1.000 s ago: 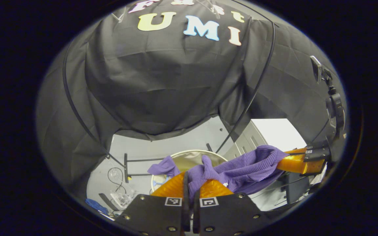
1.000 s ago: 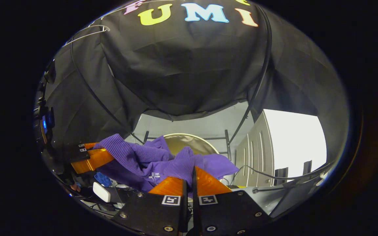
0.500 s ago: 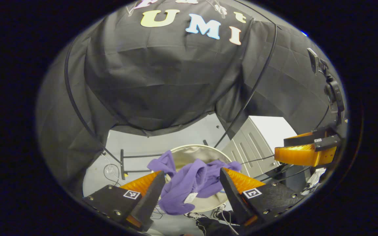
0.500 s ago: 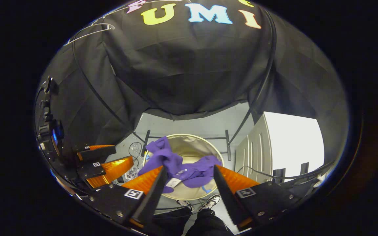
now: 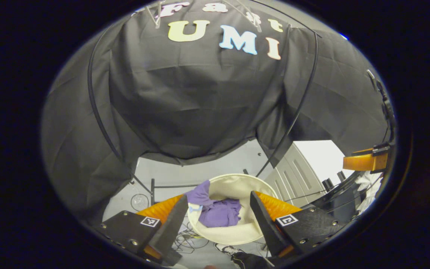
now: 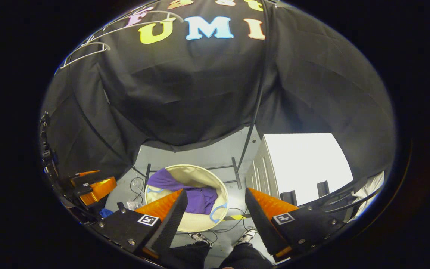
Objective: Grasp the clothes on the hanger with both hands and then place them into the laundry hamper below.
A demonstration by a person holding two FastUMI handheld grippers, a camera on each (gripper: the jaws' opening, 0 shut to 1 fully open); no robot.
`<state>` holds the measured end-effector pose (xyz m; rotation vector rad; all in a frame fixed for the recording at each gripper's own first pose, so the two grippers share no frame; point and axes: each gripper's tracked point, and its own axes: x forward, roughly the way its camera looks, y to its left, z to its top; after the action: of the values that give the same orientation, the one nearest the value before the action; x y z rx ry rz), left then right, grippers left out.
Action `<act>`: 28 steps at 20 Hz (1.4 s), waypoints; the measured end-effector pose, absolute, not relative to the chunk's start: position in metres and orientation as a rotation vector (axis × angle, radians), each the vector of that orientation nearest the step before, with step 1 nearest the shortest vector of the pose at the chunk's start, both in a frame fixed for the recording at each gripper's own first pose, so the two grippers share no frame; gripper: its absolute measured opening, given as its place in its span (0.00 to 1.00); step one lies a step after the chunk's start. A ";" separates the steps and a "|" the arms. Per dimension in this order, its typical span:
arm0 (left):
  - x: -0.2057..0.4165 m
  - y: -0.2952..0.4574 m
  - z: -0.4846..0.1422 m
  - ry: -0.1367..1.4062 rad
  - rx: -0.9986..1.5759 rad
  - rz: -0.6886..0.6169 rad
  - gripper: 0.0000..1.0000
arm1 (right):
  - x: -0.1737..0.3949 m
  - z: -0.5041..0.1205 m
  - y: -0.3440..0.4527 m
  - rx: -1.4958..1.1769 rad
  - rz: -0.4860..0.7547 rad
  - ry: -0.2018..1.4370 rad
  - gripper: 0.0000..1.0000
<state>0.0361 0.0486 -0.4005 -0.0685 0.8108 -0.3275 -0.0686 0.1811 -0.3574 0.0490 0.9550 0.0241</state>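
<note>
In the hamper, purple clothes; both grippers' fingers wide apart, empty.

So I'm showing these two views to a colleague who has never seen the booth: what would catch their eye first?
Probably the purple garment lying crumpled inside the round cream laundry hamper on the floor, one end draped over its rim. Next, the open left hand-held gripper and open right hand-held gripper, each spread wide above the hamper and holding nothing. High up, bare wire hangers hang against the black cloth wall.
</note>
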 end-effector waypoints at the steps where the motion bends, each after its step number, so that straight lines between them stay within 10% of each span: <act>1: 0.036 0.049 -0.395 0.797 -0.066 -0.317 0.97 | -0.067 -0.357 0.176 0.051 0.024 0.951 0.95; 17: 0.005 -0.044 -0.218 0.541 -0.136 0.042 0.90 | -0.001 -0.263 0.062 0.047 0.308 0.619 0.95; 28: 0.062 -0.095 -0.006 0.178 -0.113 0.003 1.00 | 0.072 -0.037 0.019 0.008 0.310 0.076 0.92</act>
<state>0.0617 -0.0949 -0.0061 -0.1131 0.1775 0.0031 0.0725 0.0189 -0.0366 0.0077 0.0760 0.3101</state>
